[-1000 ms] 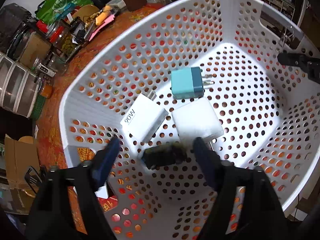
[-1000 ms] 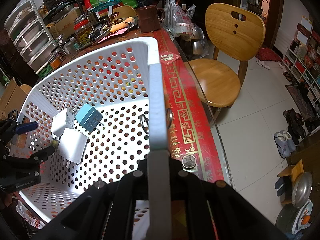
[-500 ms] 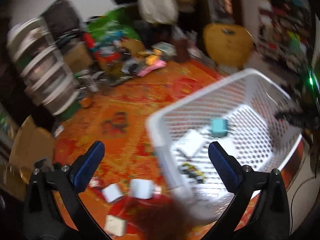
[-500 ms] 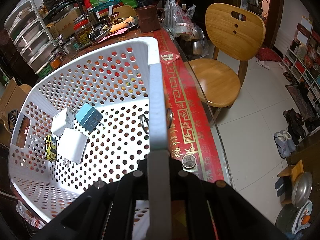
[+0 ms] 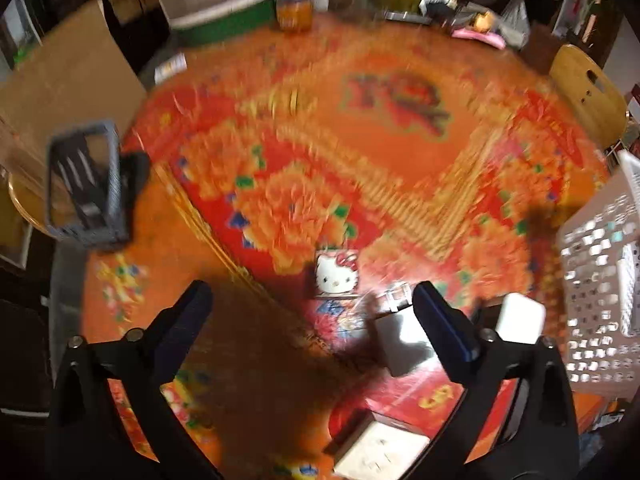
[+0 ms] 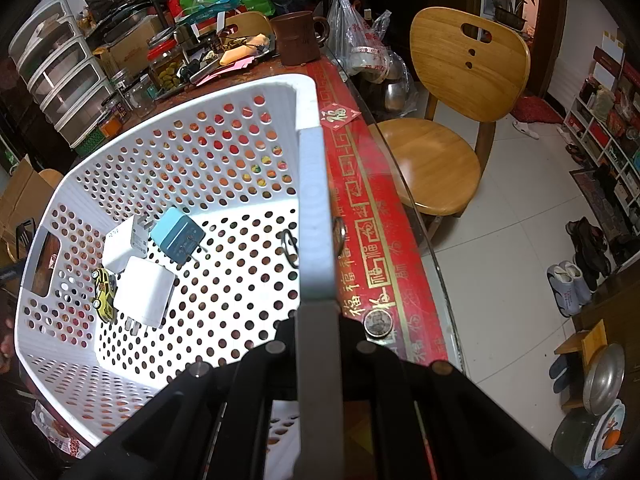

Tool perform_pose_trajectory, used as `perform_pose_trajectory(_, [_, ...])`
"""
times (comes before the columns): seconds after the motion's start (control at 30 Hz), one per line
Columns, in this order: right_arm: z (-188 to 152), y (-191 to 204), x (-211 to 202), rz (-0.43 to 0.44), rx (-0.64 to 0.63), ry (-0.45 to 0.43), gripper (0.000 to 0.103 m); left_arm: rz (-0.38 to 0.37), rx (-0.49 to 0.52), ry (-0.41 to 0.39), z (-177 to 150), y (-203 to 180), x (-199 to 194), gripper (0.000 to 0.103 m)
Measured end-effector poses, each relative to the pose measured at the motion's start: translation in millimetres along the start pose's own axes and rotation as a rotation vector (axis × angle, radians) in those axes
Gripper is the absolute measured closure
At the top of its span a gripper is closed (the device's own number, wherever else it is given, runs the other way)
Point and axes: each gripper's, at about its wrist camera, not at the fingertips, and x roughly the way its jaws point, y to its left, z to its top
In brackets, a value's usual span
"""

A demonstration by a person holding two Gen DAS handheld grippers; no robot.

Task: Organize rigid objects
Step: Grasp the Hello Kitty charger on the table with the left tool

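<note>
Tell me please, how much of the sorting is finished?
Done: three chargers and a yellow toy car lie in the white basket. In hand: right gripper clamps the basket rim; left gripper, open and empty, is over the table. Left: Hello Kitty block, several white chargers.

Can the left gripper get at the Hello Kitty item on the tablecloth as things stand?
Probably yes. The left gripper is open and holds nothing, and the Hello Kitty item lies just ahead between its fingers with nothing on top, though the view is blurred.
</note>
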Motion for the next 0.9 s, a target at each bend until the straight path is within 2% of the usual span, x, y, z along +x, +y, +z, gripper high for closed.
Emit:
perform_pose_trajectory(0.13, [0.3,-1.4,0.1,-0.001,-0.001,0.004,0.098,-0.005,-0.017,0.018,2.6,-1.6,22.4,0.016])
perform_pose_trajectory(0.27, [0.4,-1.4,0.1,0.000,-0.001,0.003,0.098,-0.012,-0.025,0.045,9.1,-5.6,37.0,0.042])
perform_pose_trajectory(0.3, [0.4,-1.4,0.1,-0.001,-0.001,0.004,0.098,-0.004,-0.023,0.047,9.8,-7.8,38.7,0.044])
perform_pose_trajectory(0.37, [0.4,-1.7,0.1,-0.001,-0.003,0.005,0.098,0.000,-0.024,0.057,9.8,-11.3,42.4,0.062])
perform_pose_trajectory(0.43, [0.4,-2.0,0.0,-0.001,-0.004,0.005,0.098,-0.017,-0.022,0.055,10.1,-13.8,43.3,0.075])
perform_pose_trajectory(0.67, [0.1,-2.2,0.0,-0.003,-0.006,0.006,0.098,0.026,0.009,0.007,9.5,-22.9,28.4,0.077])
perform_pose_trajectory(0.9, [0.2,-2.0,-0.2,-0.002,-0.005,0.005,0.098,0.085,0.038,-0.082,9.3,-32.7,-10.0,0.077])
